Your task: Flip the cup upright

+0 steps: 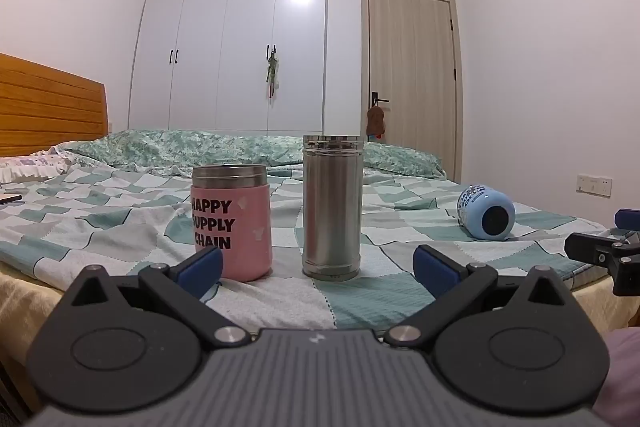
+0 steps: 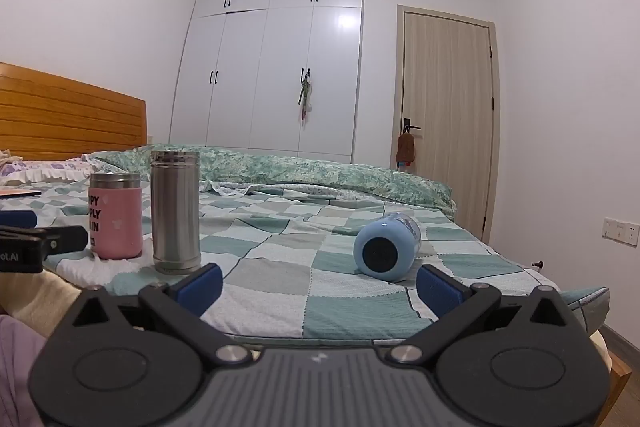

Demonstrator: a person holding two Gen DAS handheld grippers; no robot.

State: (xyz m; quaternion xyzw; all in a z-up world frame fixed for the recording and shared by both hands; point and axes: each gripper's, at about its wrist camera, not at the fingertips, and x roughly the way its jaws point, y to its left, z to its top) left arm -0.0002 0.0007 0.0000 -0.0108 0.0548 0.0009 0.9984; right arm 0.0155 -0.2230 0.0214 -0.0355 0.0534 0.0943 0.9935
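A light blue cup (image 2: 385, 250) lies on its side on the checked bedspread, its dark round base facing me; it also shows in the left wrist view (image 1: 486, 211) at the right. My right gripper (image 2: 318, 287) is open and empty, just short of the cup. My left gripper (image 1: 318, 267) is open and empty, in front of a pink cup (image 1: 232, 221) and a steel tumbler (image 1: 332, 207), both upright. The right gripper's tip (image 1: 600, 251) shows at the left wrist view's right edge.
The pink cup (image 2: 116, 217) and steel tumbler (image 2: 176, 213) stand at the left of the right wrist view. A folded green duvet (image 2: 320, 175) lies across the far side. Wooden headboard (image 2: 68, 115) at left; wardrobe and door behind. The bed's near edge is just below the grippers.
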